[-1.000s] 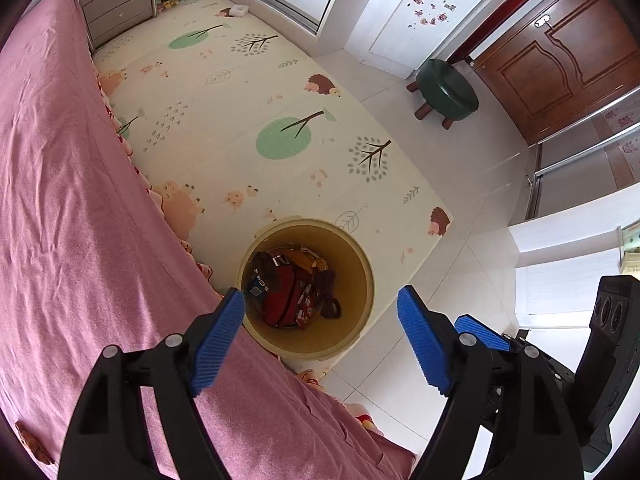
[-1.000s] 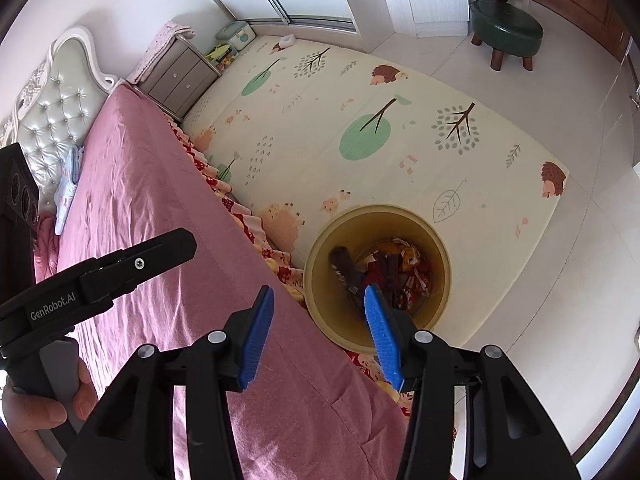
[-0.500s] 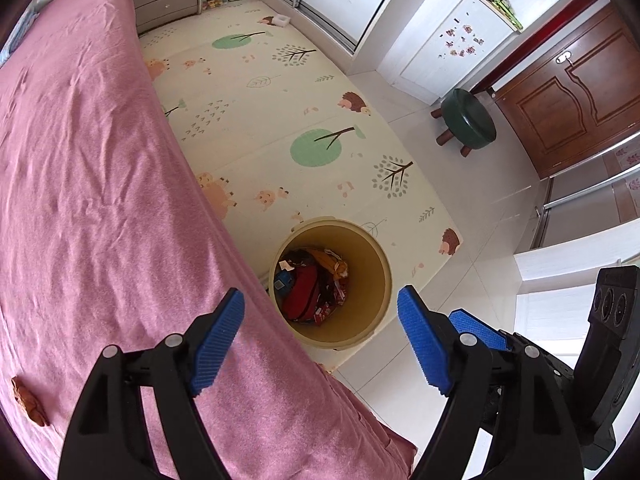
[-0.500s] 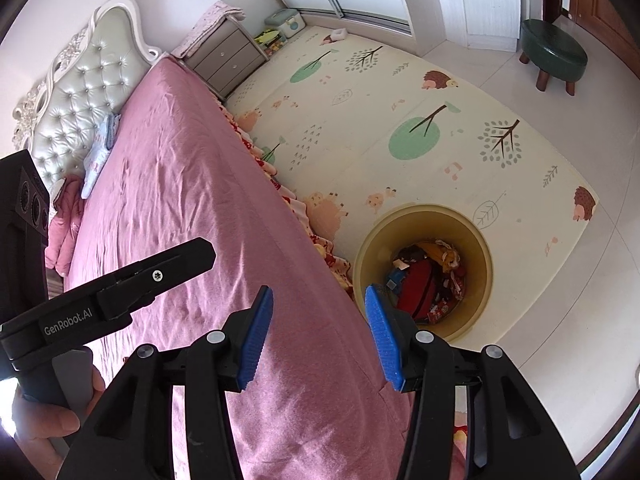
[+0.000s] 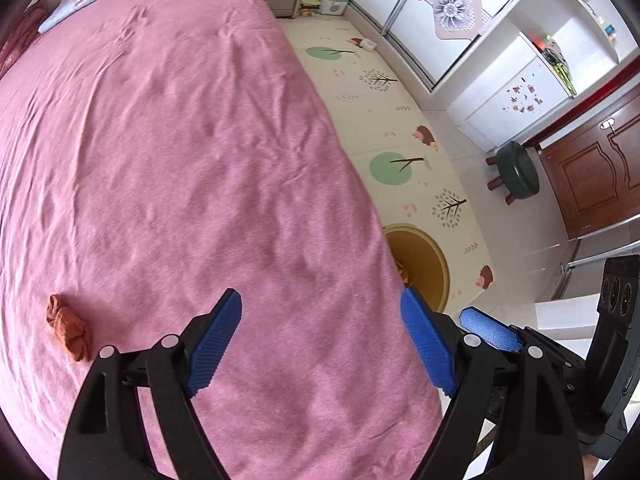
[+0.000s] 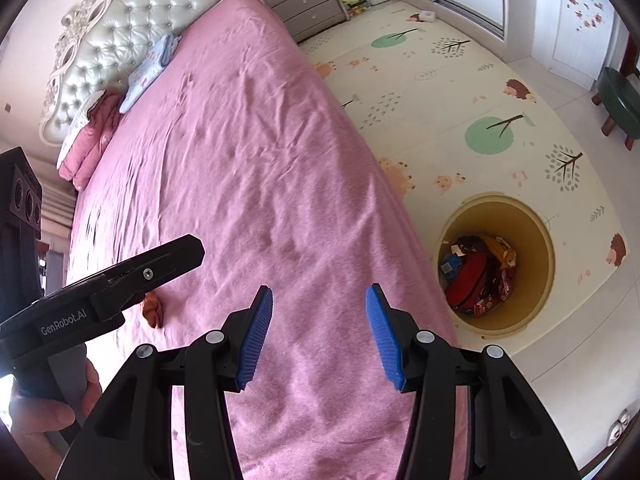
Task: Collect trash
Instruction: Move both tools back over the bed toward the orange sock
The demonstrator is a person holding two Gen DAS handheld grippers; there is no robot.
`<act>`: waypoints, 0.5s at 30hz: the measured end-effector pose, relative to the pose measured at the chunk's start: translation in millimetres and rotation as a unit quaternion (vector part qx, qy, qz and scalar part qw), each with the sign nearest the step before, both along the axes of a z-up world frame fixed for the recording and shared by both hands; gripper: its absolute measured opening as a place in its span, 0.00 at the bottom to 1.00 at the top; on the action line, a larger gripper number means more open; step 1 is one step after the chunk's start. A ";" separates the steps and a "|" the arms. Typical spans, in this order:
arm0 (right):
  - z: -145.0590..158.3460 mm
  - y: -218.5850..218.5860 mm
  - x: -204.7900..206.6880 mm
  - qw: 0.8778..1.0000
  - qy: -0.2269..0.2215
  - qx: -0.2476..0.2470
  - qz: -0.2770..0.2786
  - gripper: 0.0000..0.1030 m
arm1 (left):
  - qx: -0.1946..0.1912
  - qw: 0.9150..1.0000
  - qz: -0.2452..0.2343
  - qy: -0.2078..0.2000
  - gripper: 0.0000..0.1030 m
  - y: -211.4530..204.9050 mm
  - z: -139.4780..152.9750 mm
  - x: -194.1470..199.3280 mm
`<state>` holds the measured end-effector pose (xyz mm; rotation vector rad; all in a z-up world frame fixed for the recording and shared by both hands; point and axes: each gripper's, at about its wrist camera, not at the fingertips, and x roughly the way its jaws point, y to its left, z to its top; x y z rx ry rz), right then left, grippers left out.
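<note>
A crumpled orange-brown piece of trash [image 5: 67, 327] lies on the pink bedsheet [image 5: 180, 152], left of my left gripper [image 5: 322, 340], which is open and empty above the bed. The trash also shows in the right wrist view [image 6: 154, 309], partly behind the left gripper's body. My right gripper [image 6: 319, 334] is open and empty over the bed's edge. A yellow bin [image 6: 540, 240] holding several wrappers stands on the floor beside the bed; in the left wrist view the bin [image 5: 434, 258] is half hidden by the bed.
A patterned play mat [image 6: 460, 92] covers the floor. A green stool [image 5: 516, 170] stands near a brown door [image 5: 600, 164]. Pillows [image 6: 92, 136] and a tufted headboard [image 6: 120, 28] are at the bed's far end, a nightstand [image 6: 308, 6] beside it.
Both grippers have swung left from above the bin to over the bed. The orange-brown trash has come into view. Both stayed open.
</note>
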<state>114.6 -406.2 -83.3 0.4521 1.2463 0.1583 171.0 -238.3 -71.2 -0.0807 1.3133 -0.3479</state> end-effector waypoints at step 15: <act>-29.0 209.4 6.8 0.991 0.012 0.001 0.134 0.47 | 0.050 0.989 0.136 0.004 0.80 237.1 -27.8 -38.6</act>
